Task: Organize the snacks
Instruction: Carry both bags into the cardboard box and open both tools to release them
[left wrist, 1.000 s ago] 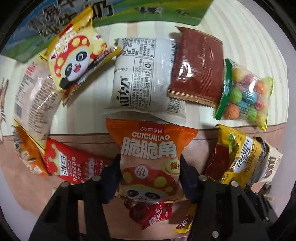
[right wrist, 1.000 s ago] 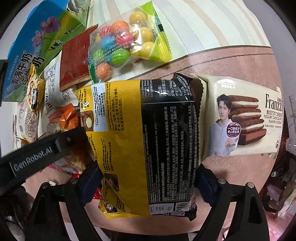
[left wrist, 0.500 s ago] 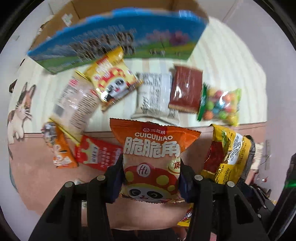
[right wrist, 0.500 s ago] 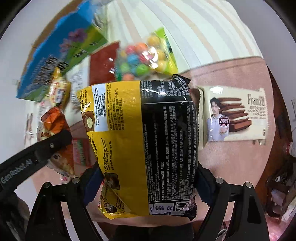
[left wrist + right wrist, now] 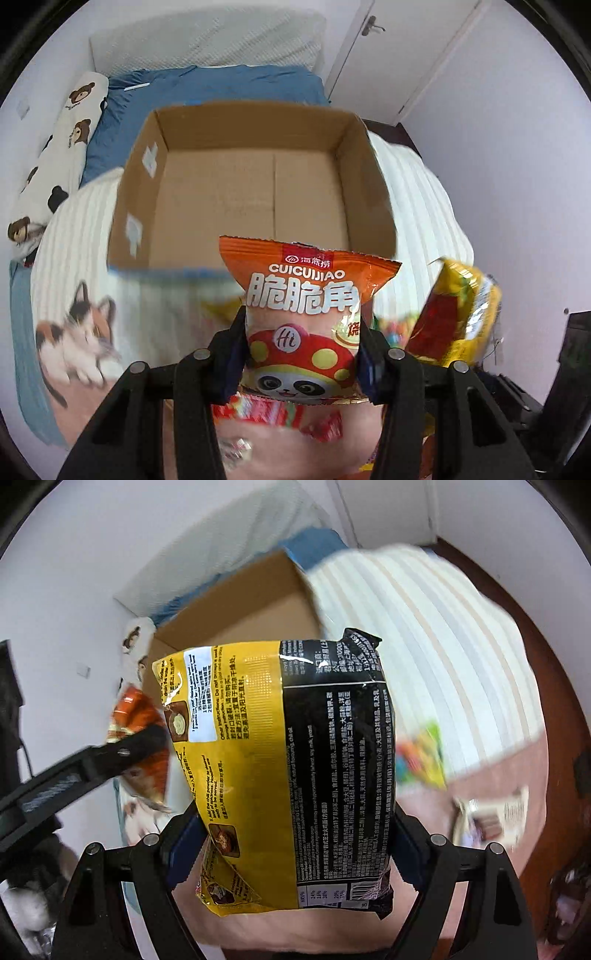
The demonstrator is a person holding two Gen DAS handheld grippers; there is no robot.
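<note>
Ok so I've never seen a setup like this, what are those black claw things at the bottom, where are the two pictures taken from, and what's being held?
No robot here: a person carries a two-finger gripper in each hand, and each has a wide-angle camera looking along its fingers. That is why black fingers fill the bottom of both pictures.

In the left wrist view, the left gripper is shut on an orange panda snack bag. Ahead of it sits an open cardboard box with nothing visible inside, resting on a striped blanket with a cat print.

In the right wrist view, the right gripper is shut on a yellow and black packet. The same box shows behind it, and blurred snacks lie on the blanket at right.
</note>
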